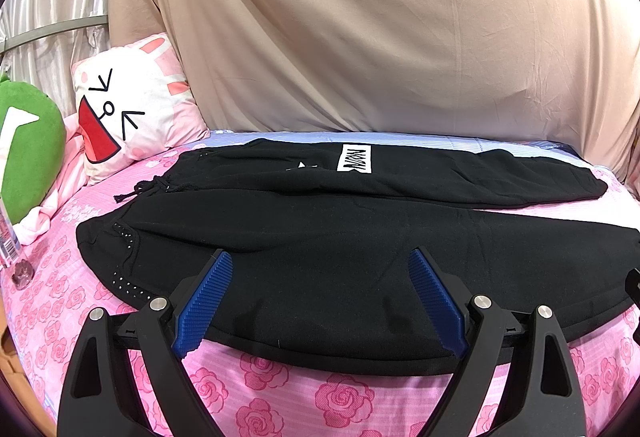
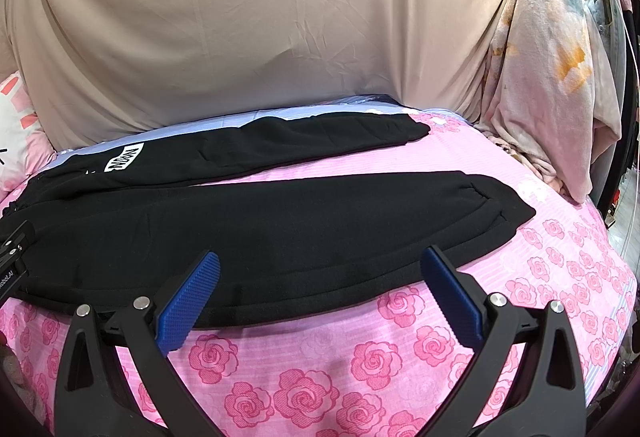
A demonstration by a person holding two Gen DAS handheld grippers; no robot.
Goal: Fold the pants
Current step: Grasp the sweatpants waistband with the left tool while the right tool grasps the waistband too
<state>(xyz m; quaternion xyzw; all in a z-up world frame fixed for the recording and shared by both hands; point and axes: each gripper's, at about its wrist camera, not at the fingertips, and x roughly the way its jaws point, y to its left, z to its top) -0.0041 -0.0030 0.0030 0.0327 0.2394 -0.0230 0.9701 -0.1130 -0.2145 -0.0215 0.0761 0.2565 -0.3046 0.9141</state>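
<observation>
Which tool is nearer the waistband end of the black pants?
Left. The left tool hangs open over the near leg beside the waistband; the right tool sits open farther along, toward the cuff.

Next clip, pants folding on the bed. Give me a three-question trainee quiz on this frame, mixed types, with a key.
1. True or false: the black fleece jogger pants lie spread flat on the pink rose-print bedsheet, both legs apart.
2. Multiple choice: the left gripper and right gripper are A) both open, empty; B) both shut on cloth; C) one open, one shut.
3. Fill in: the white rectangular logo patch sits on the ___ leg.

Key: 1 true; 2 A; 3 far.
</observation>
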